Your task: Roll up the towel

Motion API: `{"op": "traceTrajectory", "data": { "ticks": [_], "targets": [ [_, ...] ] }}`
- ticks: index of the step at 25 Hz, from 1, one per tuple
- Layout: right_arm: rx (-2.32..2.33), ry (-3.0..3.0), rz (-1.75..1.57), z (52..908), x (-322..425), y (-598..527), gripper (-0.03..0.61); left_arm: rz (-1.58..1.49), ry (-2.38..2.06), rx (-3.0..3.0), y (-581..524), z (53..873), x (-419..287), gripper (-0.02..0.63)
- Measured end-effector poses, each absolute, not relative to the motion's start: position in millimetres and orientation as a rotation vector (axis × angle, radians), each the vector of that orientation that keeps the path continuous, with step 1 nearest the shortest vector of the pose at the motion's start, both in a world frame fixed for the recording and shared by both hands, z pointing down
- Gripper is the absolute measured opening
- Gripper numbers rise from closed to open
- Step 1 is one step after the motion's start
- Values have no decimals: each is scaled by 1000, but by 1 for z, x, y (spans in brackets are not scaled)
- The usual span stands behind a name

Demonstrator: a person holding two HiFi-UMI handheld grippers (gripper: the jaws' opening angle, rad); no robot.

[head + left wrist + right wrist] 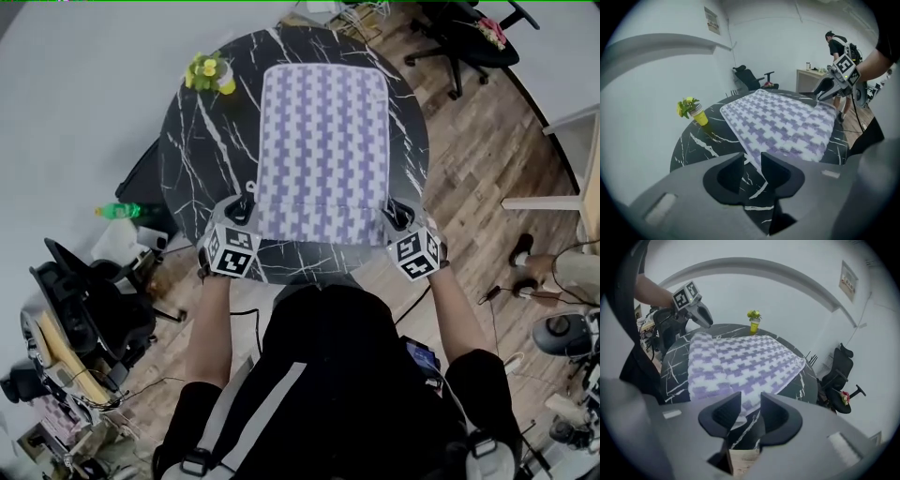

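Round black marble table [192, 159] on a wood floor. At seven o'clock sits the left gripper [246, 208], at five the right gripper [398, 214], both with jaws parted and clamping nothing, each at a near corner of the purple-and-white checked towel [323, 141], spread open mid-table. Yellow cup of flowers [212, 75] at eleven. Wall notice [711, 19]: print too small to read.

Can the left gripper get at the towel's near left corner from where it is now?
Probably yes. The left gripper has its jaws apart right at that corner of the towel, with nothing on the table in between; the flower cup stands well clear.
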State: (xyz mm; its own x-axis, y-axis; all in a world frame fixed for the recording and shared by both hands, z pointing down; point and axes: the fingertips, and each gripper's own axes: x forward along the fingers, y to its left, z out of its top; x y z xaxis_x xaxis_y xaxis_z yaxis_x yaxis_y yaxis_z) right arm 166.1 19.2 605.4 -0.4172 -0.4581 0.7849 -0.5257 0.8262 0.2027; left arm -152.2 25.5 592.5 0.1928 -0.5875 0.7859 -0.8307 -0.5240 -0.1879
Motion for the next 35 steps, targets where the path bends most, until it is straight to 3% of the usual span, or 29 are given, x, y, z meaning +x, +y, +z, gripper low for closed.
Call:
{"op": "traceTrajectory", "data": {
  "ticks": [6, 11, 18, 27, 29, 30, 31, 35],
  "targets": [
    [642, -2123, 79, 596, 136, 78, 132, 1290, -1067, 2418, 84, 590, -105, 118],
    [567, -2064, 38, 619, 129, 111, 158, 1475, -914, 2431, 112, 627, -97, 222],
    [554, -1960, 50, 650, 146, 114, 193, 1562, -819, 2404, 108, 647, -105, 222],
    [493, -1910, 74, 666, 146, 97, 187, 1637, -764, 2351, 100, 665, -109, 176],
    [498, -1897, 66, 668, 145, 94, 158, 1624, -759, 2344, 98, 665, -108, 175],
    [508, -1897, 62, 667, 144, 93, 111, 1611, -762, 2340, 97, 665, -108, 167],
    [516, -1898, 59, 667, 144, 93, 90, 1594, -770, 2336, 96, 664, -109, 124],
    [522, -1897, 61, 665, 144, 100, 64, 1556, -780, 2331, 96, 660, -111, 93]
  ]
}}
